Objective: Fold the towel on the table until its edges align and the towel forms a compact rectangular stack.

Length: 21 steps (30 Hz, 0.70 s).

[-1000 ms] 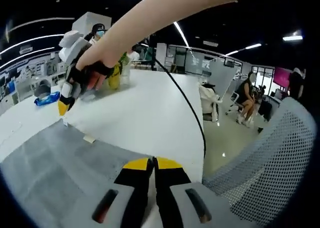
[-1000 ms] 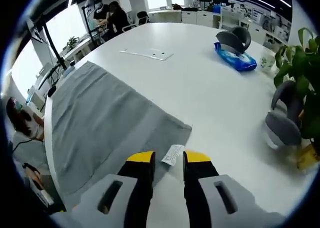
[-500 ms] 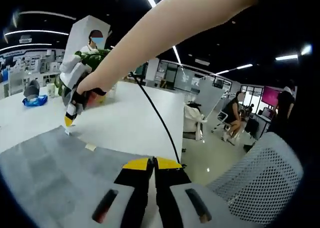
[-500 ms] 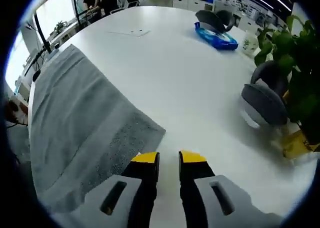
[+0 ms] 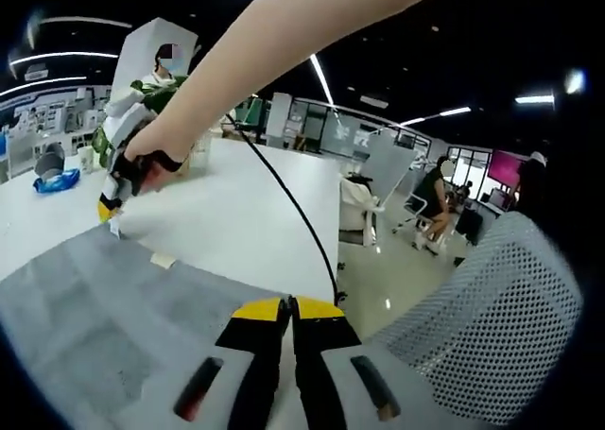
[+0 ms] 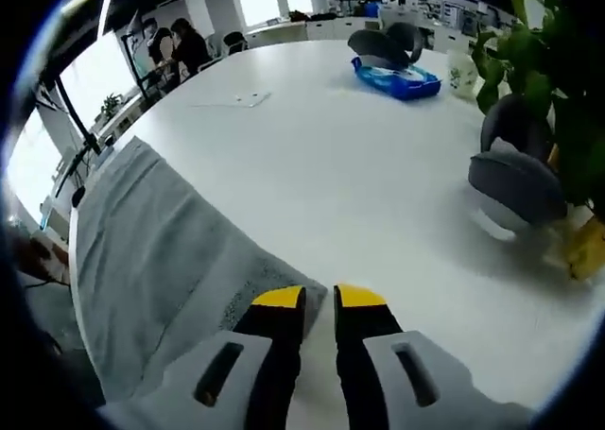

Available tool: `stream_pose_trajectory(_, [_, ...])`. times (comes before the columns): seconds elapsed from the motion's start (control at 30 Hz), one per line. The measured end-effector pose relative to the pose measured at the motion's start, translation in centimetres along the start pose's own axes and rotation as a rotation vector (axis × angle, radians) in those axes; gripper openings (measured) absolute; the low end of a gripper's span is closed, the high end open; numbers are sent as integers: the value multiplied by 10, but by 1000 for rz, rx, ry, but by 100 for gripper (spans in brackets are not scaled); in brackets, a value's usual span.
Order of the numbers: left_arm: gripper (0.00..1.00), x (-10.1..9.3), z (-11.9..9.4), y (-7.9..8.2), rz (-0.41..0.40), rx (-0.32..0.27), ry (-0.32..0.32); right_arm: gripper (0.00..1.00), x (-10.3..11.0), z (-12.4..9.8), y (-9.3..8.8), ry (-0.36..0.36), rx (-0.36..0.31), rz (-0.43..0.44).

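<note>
The grey towel lies flat on the white table, and its near edge runs under my left gripper, whose jaws are shut on that edge. A person's hand holds my right gripper at the towel's far corner. In the right gripper view the towel stretches away to the left, and my right gripper has its jaws drawn close on the corner. A small white label lies at the towel's edge.
A black cable runs across the table to its edge. A grey mesh chair stands close on the right. A blue packet, grey headphones, a sheet of paper and a potted plant sit farther off.
The right gripper's jaws have narrowed and dropped onto the towel corner, covering the label that lay between them. The left gripper has stayed shut while its view shifted.
</note>
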<state>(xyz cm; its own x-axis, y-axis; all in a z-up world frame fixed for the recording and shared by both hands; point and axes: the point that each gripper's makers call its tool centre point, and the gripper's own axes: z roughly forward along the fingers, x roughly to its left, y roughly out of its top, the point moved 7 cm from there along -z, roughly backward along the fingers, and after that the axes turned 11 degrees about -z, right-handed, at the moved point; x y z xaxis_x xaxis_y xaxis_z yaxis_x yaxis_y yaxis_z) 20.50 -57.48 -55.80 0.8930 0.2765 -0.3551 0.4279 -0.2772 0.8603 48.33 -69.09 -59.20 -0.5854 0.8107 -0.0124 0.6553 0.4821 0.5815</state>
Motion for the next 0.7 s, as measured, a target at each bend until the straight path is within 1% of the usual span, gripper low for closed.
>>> stream_pose_trajectory(0.03, [3, 0, 0, 0, 1, 1, -1, 10, 0, 1, 0, -2, -3, -8])
stream_pose_trajectory(0.07, [3, 0, 0, 0, 3, 0, 0, 11, 0, 2, 0, -1, -10, 9])
stream_pose_trajectory(0.1, [3, 0, 0, 0, 5, 1, 1, 11, 2, 2, -2, 6, -6, 42])
stream_pose_trajectory(0.13, [3, 1, 0, 0, 13, 4, 3, 9, 3, 2, -2, 16, -18, 54])
stream_pose_trajectory(0.2, [3, 1, 1, 0, 16, 6, 2, 6, 5, 3, -3, 23, -26, 43])
stream_pose_trajectory(0.33, [3, -1, 2, -2, 1, 15, -11, 4, 7, 0, -4, 34, -27, 21])
stream_pose_trajectory(0.43, [3, -5, 2, -1, 8, 15, -18, 2, 7, -6, -3, 23, -56, 3])
stream_pose_trajectory(0.5, [3, -7, 0, 4, 4, 0, -22, 2, 4, -12, 1, 14, -105, 16])
stream_pose_trajectory(0.53, [3, -7, 0, 6, -4, -9, -22, 2, 2, -17, 6, 13, -152, 36])
stream_pose_trajectory(0.57, [3, -8, 0, 10, -16, -18, -19, 2, 1, -20, 9, 15, -182, 58])
stream_pose_trajectory(0.6, [3, -8, 0, 13, -16, -25, -18, 2, 0, -25, 14, 31, -233, 82])
stream_pose_trajectory(0.63, [3, -9, 0, 18, -12, -41, -18, 1, 0, -29, 18, 34, -266, 95])
stream_pose_trajectory(0.7, [3, -12, 2, 26, -4, -53, -29, 1, 0, -39, 24, 38, -325, 85])
